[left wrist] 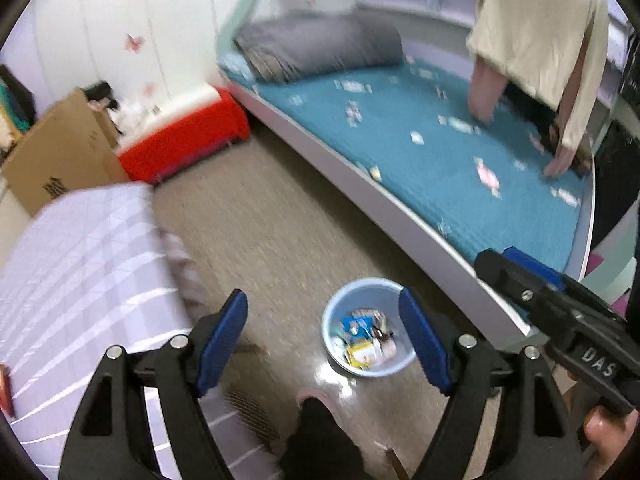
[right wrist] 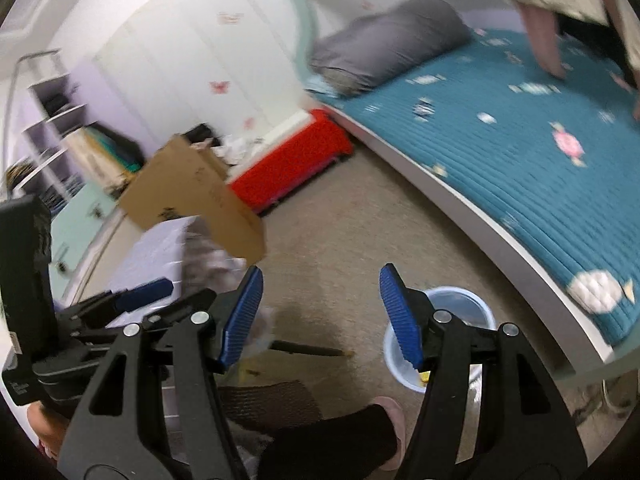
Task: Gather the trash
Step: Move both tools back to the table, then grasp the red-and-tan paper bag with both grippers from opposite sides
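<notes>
Wrappers still litter the teal bed (left wrist: pixel 420 148) right out to its near edge, the blue bin (left wrist: pixel 370 368) on the floor already holds several, and the left gripper (left wrist: pixel 324 344) and right gripper (right wrist: pixel 320 316) both gape, grasping nothing.

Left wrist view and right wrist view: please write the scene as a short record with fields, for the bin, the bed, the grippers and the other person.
bin: light blue bin on the floor beside the bed, wrappers inside
bed: teal cover, small wrappers scattered on it, grey pillow at its head
left gripper: open, nothing between the fingers
right gripper: open, nothing between the fingers
other person: beige top, hand on the bed
beside the bed: red box, cardboard box
</notes>
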Motion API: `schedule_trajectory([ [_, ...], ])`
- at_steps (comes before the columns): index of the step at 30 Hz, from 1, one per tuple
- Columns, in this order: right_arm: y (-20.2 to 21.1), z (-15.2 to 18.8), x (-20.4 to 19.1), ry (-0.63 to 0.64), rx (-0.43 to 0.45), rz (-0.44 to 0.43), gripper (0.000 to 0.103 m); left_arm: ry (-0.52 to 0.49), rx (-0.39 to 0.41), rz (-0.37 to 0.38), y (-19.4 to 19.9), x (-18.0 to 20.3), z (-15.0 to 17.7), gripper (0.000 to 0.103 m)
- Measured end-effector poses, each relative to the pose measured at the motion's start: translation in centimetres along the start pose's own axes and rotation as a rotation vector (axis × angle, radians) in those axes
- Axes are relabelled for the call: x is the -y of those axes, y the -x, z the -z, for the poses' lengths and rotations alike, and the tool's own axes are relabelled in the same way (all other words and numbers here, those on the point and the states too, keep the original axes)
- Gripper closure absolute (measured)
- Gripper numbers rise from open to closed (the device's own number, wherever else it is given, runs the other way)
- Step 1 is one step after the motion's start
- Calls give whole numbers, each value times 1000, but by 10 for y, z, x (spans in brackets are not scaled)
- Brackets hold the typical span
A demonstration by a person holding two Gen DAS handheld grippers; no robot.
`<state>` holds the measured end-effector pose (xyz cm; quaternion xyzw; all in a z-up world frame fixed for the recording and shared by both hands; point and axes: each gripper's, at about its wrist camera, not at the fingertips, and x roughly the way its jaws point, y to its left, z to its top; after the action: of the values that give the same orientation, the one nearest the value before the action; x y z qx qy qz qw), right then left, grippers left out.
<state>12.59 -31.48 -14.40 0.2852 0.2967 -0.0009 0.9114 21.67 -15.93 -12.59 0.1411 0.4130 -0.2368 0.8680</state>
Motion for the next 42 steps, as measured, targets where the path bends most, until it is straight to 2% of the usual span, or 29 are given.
schedule_trajectory([
  [5, 15, -3, -85, 111, 5, -129, 39, 31, 161, -30, 84, -56, 14, 22],
  [8, 14, 4, -139, 177, -12, -193, 36, 79, 204, -73, 121, -102, 32, 20],
  [10, 7, 11, -173, 212, -36, -226, 36, 106, 216, -140, 139, -135, 49, 19],
  [13, -9, 29, -229, 271, -87, -280, 36, 165, 204, -216, 158, -186, 75, 19],
  [17, -43, 58, -300, 343, -196, -336, 36, 293, 174, -254, 179, -268, 116, 19],
  [23, -89, 100, -383, 439, -293, -358, 36, 501, 145, -324, 195, -383, 187, 19],
  [27, -121, 126, -424, 457, -360, -368, 36, 609, 106, -347, 191, -436, 228, 19],
  [29, -136, 139, -443, 471, -388, -372, 36, 611, 96, -339, 185, -449, 236, 19],
  [32, -157, 153, -463, 477, -427, -371, 36, 631, 96, -284, 174, -468, 244, 19],
  [35, -173, 160, -477, 485, -446, -363, 36, 608, 90, -243, 164, -480, 242, 19],
  [42, -203, 171, -497, 500, -479, -365, 36, 523, 37, -229, 140, -486, 232, 19],
])
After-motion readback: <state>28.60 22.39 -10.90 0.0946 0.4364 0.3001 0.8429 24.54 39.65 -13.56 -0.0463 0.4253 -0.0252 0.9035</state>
